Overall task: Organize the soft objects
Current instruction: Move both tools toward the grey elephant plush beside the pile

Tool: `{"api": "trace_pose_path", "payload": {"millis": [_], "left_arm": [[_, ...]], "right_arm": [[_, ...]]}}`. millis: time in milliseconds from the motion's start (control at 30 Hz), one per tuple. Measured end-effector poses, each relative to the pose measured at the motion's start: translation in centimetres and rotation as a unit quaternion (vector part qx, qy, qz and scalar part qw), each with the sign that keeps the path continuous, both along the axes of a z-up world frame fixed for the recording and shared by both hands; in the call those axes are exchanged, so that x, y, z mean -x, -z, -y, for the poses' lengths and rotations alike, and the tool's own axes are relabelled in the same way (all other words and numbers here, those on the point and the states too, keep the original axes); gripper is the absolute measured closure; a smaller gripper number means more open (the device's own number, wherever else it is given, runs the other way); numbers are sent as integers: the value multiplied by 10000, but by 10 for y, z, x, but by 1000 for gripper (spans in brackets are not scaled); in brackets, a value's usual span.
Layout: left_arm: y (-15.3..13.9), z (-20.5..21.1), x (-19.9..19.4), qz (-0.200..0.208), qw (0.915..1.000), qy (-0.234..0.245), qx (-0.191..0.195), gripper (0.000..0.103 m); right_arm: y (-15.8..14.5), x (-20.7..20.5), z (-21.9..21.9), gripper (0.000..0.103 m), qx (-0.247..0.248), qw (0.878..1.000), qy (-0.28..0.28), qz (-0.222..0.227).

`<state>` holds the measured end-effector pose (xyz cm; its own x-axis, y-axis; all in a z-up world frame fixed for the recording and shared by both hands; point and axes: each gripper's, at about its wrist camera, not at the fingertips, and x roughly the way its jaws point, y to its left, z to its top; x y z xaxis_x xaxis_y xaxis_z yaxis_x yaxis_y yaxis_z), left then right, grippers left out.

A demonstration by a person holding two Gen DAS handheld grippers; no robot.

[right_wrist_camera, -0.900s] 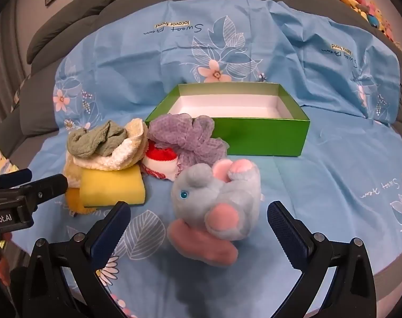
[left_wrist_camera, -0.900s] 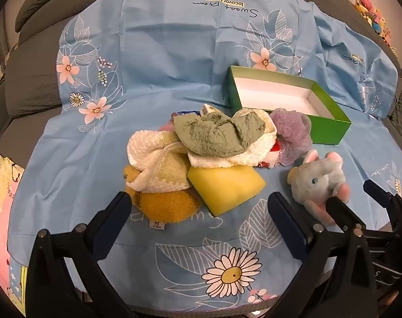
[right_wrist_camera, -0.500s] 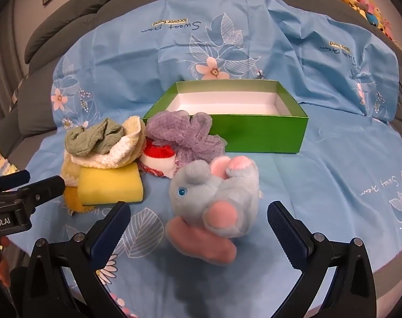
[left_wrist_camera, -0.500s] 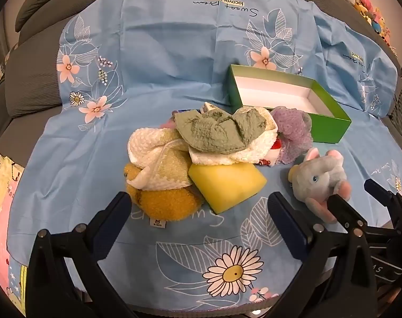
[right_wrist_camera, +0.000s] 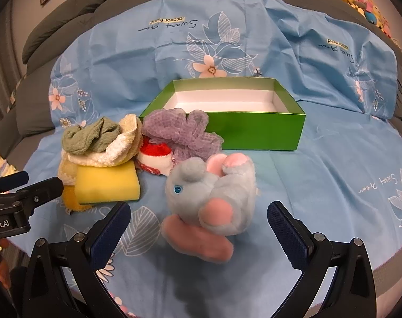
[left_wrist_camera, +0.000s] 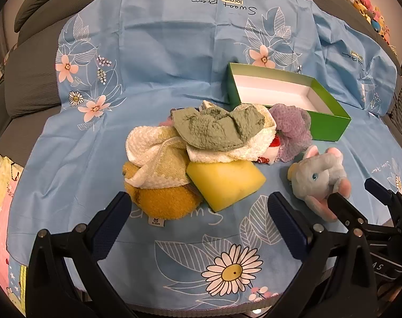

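Between plush elephant (right_wrist_camera: pixel 212 185) and green box (right_wrist_camera: pixel 253 132): purple mesh pouf (right_wrist_camera: pixel 185 135).

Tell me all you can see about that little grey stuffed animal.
The stuffed animal is a fluffy blue-grey plush with pink ears and feet, a pink base, and a shiny blue eye. It lies tipped on its side on the blue flowered cloth, in front of the green box, apart from the sponge pile. Nothing grips it.
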<state>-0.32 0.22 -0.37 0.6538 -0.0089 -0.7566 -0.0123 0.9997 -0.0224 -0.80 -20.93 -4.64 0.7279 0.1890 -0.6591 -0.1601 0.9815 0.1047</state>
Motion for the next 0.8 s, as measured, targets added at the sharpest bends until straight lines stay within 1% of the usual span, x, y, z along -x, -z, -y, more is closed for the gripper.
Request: {"api": "trace_pose_path", "payload": {"millis": [500, 800], "left_arm": [[2, 2, 0, -4, 10000, 5, 1, 1], [6, 11, -3, -33, 10000, 47, -22, 1]], "right_arm": [[2, -1, 3, 0, -25, 10000, 10, -11], [3, -2, 8, 0, -53, 10000, 43, -36]]}}
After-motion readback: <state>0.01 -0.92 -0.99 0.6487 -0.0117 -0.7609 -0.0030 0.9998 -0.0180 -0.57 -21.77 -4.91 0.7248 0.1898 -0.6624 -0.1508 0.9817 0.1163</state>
